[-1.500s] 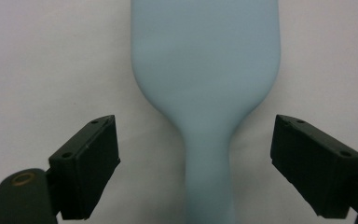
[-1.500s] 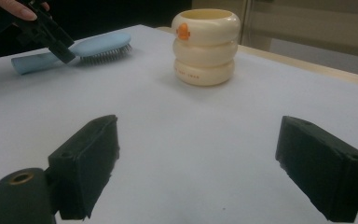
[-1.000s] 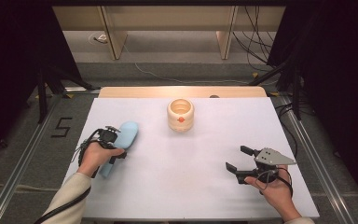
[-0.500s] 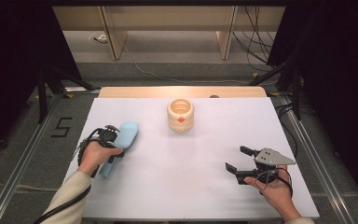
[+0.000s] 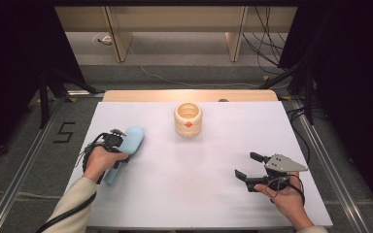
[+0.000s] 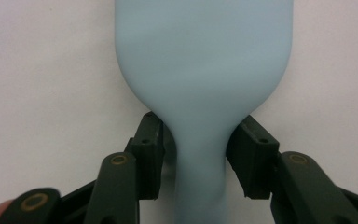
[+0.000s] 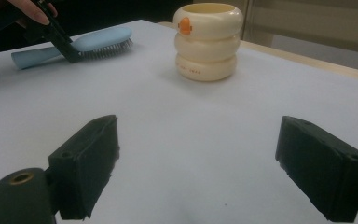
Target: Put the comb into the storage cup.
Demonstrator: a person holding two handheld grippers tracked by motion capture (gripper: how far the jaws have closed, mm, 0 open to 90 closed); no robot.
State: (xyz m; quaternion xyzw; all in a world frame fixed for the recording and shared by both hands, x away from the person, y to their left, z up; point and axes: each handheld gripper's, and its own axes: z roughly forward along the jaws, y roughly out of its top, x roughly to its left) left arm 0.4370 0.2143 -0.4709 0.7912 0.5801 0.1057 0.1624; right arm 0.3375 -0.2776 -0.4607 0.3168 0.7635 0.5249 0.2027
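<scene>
1. Where the white bench [image 5: 199, 184] spread under the high view, a cream ringed pot [image 5: 188, 119] with a small orange mark on its side stood upright toward the far edge, and everything else is placed from that pot
2. A pale blue hairbrush [image 5: 126, 150] lay flat on the bench, nearer the person than the pot and off to its left, well apart from it; its broad head pointed toward the pot's side and its handle ran back toward the person
3. In the right gripper view the hairbrush [image 7: 74, 46] rested bristles-down on the bench, left of the pot [image 7: 208, 39]
4. The left hand-held gripper [image 5: 110, 145] sat over the hairbrush, held by the person's left hand [image 5: 101, 162], on the pot's left
5. In the left gripper view its two black jaws stood one on each side of the narrow neck where the hairbrush [image 6: 204, 70] head meets the handle; both pads lay against the blue plastic, so the left hand-held gripper [image 6: 200, 154] was closed on the neck
6. The right hand-held gripper [image 5: 250, 166] was held just above the bench, nearer the person than the pot and to its right, well apart from it, in the person's right hand [image 5: 284, 196]
7. Its jaws stood wide apart with bare bench between them, holding nothing, in the right gripper view [image 7: 198, 168]
</scene>
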